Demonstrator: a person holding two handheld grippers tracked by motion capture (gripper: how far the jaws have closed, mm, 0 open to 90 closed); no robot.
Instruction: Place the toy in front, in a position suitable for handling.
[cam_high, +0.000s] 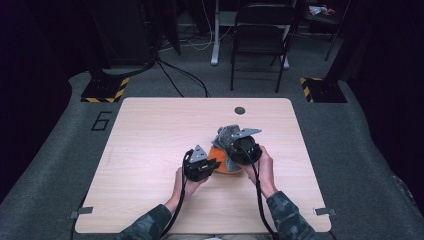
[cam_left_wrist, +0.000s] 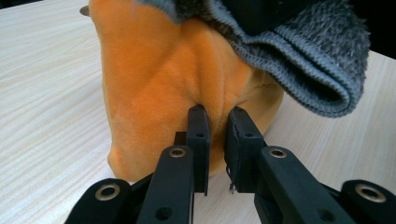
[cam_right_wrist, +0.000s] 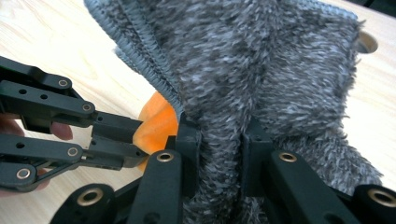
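1. The landmark is an orange plush cloth (cam_left_wrist: 154, 88), smooth and velvety, bunched into a soft rounded mound on the pale wood-grain worktop (cam_high: 150, 145), a little right of the worktop's middle.
2. Your left tool (cam_left_wrist: 215, 135) comes at the orange cloth from its near left side. Its two flat black jaws stand close together with a fold of the orange plush pinched between them, so this tool is clenched on the cloth.
3. A grey towel (cam_right_wrist: 261, 70) lies draped over the top and far right of the orange cloth. It is thick and shaggy, mottled dark and light grey, with a ribbed stitched hem (cam_left_wrist: 299, 60) curving along its edge.
4. Your right tool (cam_right_wrist: 219, 140) sits on the right of the orange cloth. Its jaws are buried in the grey pile with a ridge of towel gathered between them, gripping it.
5. In the high view, both tools (cam_high: 201, 165) (cam_high: 244, 147) meet at the mound, touching or nearly touching it, with grey three-cornered plates on top.
6. A small round hole (cam_high: 240, 110) is set in the worktop beyond the orange cloth, near the far edge.
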